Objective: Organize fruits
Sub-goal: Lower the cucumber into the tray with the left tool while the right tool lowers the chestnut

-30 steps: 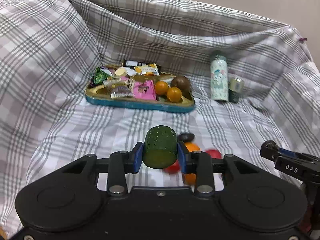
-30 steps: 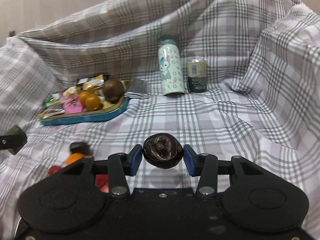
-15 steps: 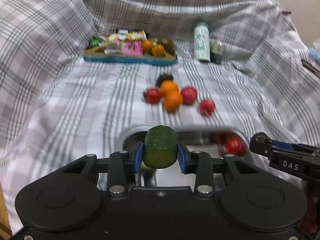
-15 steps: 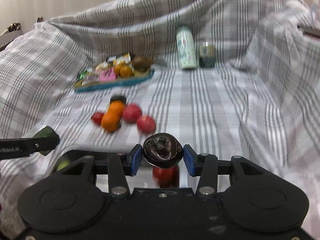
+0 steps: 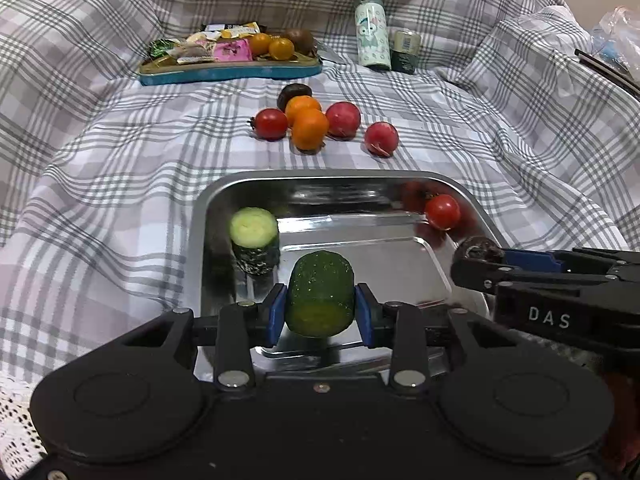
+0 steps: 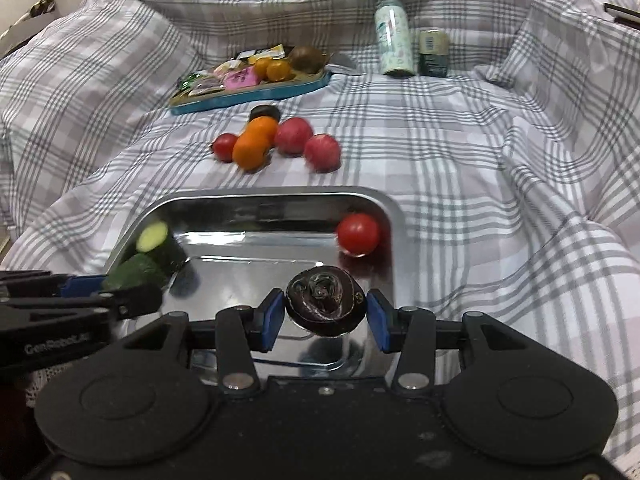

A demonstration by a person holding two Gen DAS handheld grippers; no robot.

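My left gripper [image 5: 320, 315] is shut on a green cucumber piece [image 5: 321, 292] and holds it over the near part of a steel tray [image 5: 320, 178]. A second cucumber piece [image 5: 255, 245] stands in the tray's left side, and a red tomato [image 5: 442, 211] lies at its far right. My right gripper [image 6: 326, 322] is shut on a dark brown fruit [image 6: 325, 305] over the tray's near right [image 6: 280, 194]. Beyond the tray lie a tomato [image 5: 271, 123], two oranges [image 5: 308, 129], two red fruits [image 5: 343, 119] and a dark fruit [image 5: 294, 93] on the checked cloth.
A blue tray [image 5: 230, 70] with snack packets, small oranges and a brown fruit sits at the back. A patterned bottle [image 5: 373, 32] and a small can [image 5: 405, 50] stand to its right. Raised folds of checked cloth surround the area.
Both grippers have pulled back and down with their pieces still held. The steel tray has come into view, now under both grippers.
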